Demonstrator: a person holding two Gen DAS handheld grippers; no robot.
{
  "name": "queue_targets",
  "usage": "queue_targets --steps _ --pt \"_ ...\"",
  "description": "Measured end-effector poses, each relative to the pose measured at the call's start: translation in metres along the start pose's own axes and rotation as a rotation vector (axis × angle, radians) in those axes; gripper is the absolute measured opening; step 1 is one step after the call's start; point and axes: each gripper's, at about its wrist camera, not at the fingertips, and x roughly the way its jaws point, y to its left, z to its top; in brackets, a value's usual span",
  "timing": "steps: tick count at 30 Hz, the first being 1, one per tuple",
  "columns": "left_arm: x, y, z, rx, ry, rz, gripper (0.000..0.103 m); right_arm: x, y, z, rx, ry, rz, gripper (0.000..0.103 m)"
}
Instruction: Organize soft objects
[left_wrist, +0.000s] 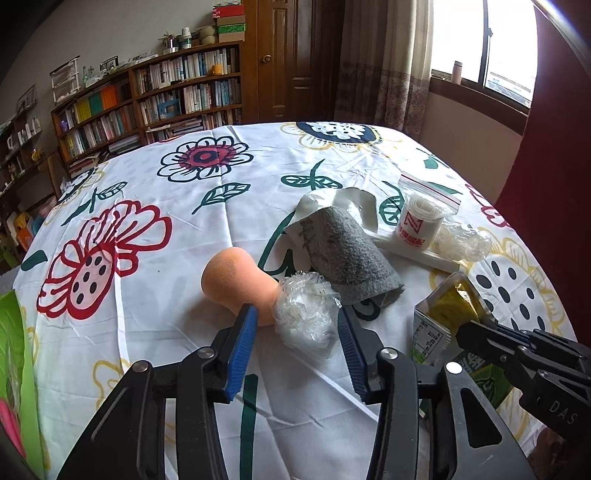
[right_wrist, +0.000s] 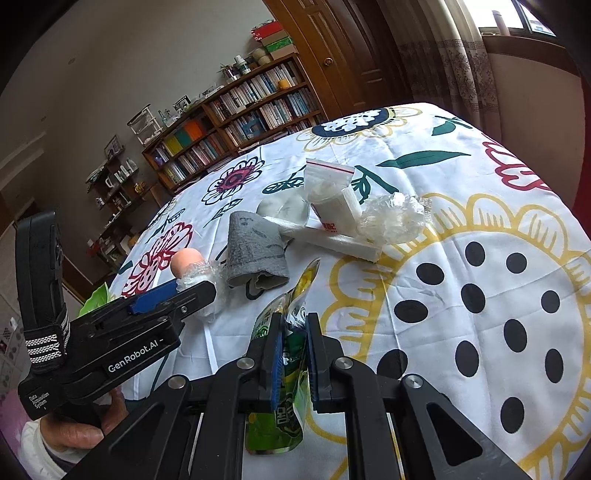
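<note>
On tablecloth | left gripper straddles plastic wad | right gripper clamps pouch

Both cams are riding on the handheld tools, looking fwd along the fingers and angled down at the surface w/ the floral cloth. Left wrist cam is sitting close over the near edge, its own left tool filling the bottom of frame, facing the bookshelf and window beyond. Right wrist cam is sitting just to its right, tilted, right tool at bottom centre, facing the same bookshelf. Views are overlapping on the mid-surface clutter, e.g. the grey felt piece, and each is catching the other tool at its edge.
</note>
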Motion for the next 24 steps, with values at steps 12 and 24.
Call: queue_targets --steps 12,24 --pt "-0.045 0.011 -0.014 -0.040 -0.028 -0.072 0.027 -0.020 0.011 -0.001 0.024 -0.017 0.044 0.012" --pt "-0.096 0.043 -0.027 -0.082 -0.095 -0.020 0.027 -0.030 0.054 0.000 -0.030 -0.021 0.110 0.012"
